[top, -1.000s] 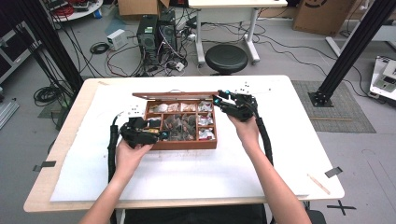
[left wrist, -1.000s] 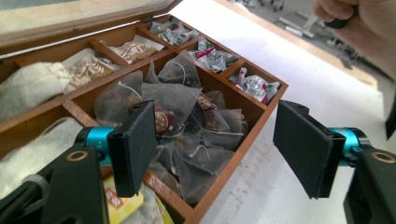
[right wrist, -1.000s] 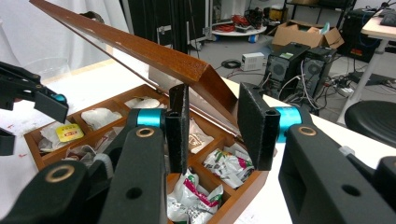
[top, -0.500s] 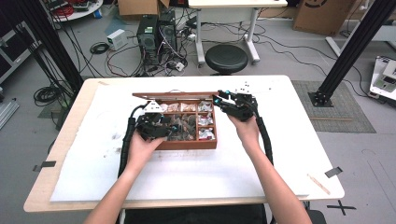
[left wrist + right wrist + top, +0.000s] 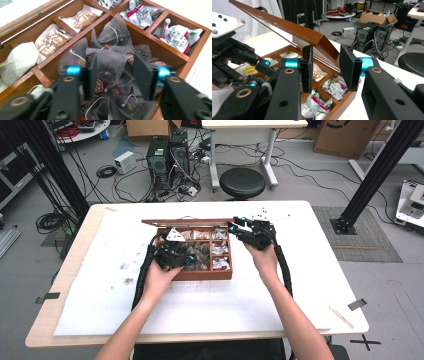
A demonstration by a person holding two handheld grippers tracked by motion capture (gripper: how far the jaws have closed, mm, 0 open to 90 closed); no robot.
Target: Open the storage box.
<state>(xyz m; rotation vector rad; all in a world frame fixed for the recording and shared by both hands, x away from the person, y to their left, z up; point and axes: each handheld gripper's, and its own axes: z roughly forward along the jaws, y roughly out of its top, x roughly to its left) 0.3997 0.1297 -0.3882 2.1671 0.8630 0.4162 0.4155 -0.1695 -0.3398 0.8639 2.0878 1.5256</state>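
Wooden tea box (image 5: 200, 274) sits mid-surface on the white cloth (image 5: 100, 285) that covers the surface (image 5: 320, 220), lid (image 5: 287, 26) propped open and tilted.

Left hand-held gripper (image 5: 113, 75) is down in the box over the middle compartment, which is heaped with clear pyramid tea bags (image 5: 110, 62). Its jaws have just been closing, with the top pyramid bags bulging up between them. The left pad looks to be against the mesh; on the right pad I can't be sure, so no firm clamp can be read. In the high view this left hand-held gripper (image 5: 175, 256) covers the box's left-middle part, with the grey three-cornered plate on top and the cable trailing back along the forearm.

Right hand-held gripper (image 5: 327, 68) is at the box's far right corner, jaws on either side of the open lid's edge. The lid's thick end sits between the pads, and the jaws are as tight as they get: clamped on the lid, holding it up. In the high view the right hand-held gripper (image 5: 250, 232) is at the box's top right corner.

Other compartments: brown-printed paper sachets (image 5: 53, 42) along one row, green-and-pink foil packets (image 5: 175, 35) along another, and a plain white tea bag (image 5: 17, 60) at one end.
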